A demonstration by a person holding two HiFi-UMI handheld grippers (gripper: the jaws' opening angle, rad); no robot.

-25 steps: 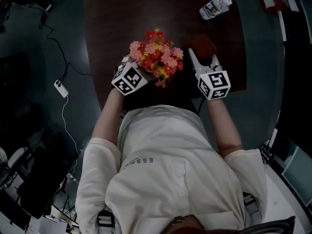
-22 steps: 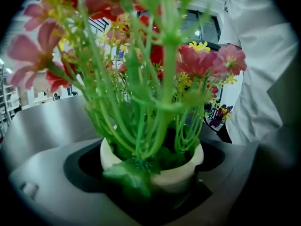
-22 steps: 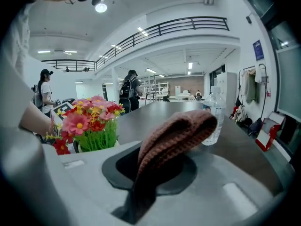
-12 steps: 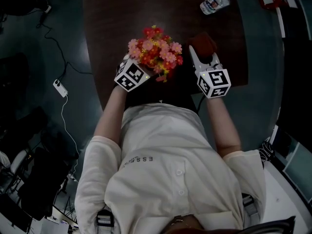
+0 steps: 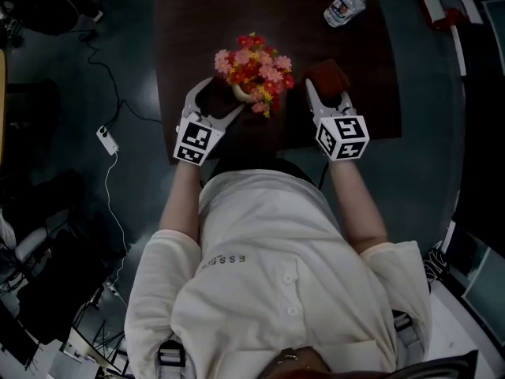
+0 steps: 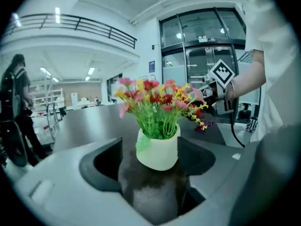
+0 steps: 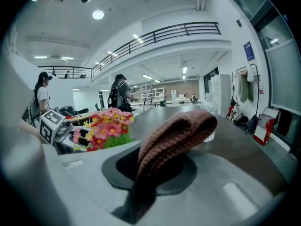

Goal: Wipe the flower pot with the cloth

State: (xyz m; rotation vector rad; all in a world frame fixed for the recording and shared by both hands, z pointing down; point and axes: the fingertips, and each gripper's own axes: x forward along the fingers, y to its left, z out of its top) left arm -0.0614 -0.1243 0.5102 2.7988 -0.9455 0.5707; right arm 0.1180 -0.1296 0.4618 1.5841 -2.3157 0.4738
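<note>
A small white flower pot (image 5: 240,95) with pink, red and yellow flowers (image 5: 254,63) stands on the dark wooden table (image 5: 197,22). My left gripper (image 5: 221,99) reaches in from the lower left with a jaw on each side of the pot. In the left gripper view the pot (image 6: 159,149) sits between the jaws with gaps on both sides, and the jaws are closing. My right gripper (image 5: 327,93) is to the right of the flowers, shut on a reddish-brown knitted cloth (image 5: 327,73). In the right gripper view the cloth (image 7: 174,133) arches up out of the jaws.
A water bottle (image 5: 345,6) lies at the table's far right. On the floor to the left are a power strip (image 5: 108,139) and its cable. The near table edge runs just below both grippers. Two people (image 7: 117,95) stand far behind the table.
My left gripper has swung out to the left and turned, and its jaws now straddle the pot instead of lying against the flowers. The right gripper with the cloth has barely shifted.
</note>
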